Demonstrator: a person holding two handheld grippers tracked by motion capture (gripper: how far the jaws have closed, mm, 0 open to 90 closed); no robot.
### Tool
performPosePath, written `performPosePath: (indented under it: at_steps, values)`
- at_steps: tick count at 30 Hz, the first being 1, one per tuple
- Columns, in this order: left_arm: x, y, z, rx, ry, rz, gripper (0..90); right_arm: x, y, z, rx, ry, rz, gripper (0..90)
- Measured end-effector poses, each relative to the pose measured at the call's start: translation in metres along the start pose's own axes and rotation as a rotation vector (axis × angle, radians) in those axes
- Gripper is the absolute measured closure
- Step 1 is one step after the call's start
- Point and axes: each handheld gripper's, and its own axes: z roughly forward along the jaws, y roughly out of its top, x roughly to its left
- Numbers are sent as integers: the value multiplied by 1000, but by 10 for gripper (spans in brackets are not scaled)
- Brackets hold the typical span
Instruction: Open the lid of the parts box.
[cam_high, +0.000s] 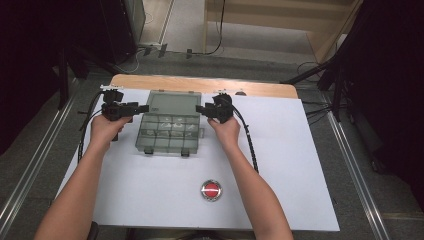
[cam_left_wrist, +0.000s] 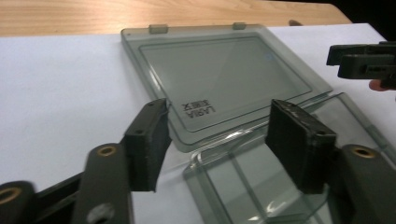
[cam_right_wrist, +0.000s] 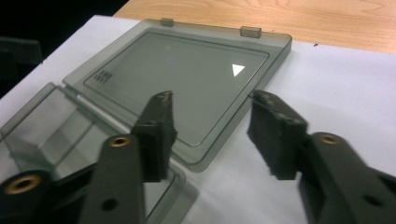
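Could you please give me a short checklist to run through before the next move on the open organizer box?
1. Lid swung fully open, lying flat on the table: ok.
2. Left tool open, nothing gripped: ok.
3. Right tool open, nothing gripped: ok.
4. Organizer box compartments hold parts: cannot tell.
5. Red button clear of the forearms: ok.

Lid (cam_left_wrist: 219, 74) of clear organizer box: printed mark reads "LAPIA" upside down in left gripper view, small chars above it illegible. Nothing else legible.
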Motion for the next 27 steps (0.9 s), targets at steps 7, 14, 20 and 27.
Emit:
performPosePath:
  at_steps: [7,14,20,27]
  values:
    - [-10,0,-1,17,-21,21,370,8,3,-23,7,64,-66,324]
    - [-24,0,-3,43,-62,34,319,16,4,-41,41,107,-110,297]
    - [-33,-2,-7,49,-56,58,319,20,3,-55,42,134,-130,301]
    - [-43,-4,-14,52,-74,75,319,27,-1,-69,67,110,-195,311]
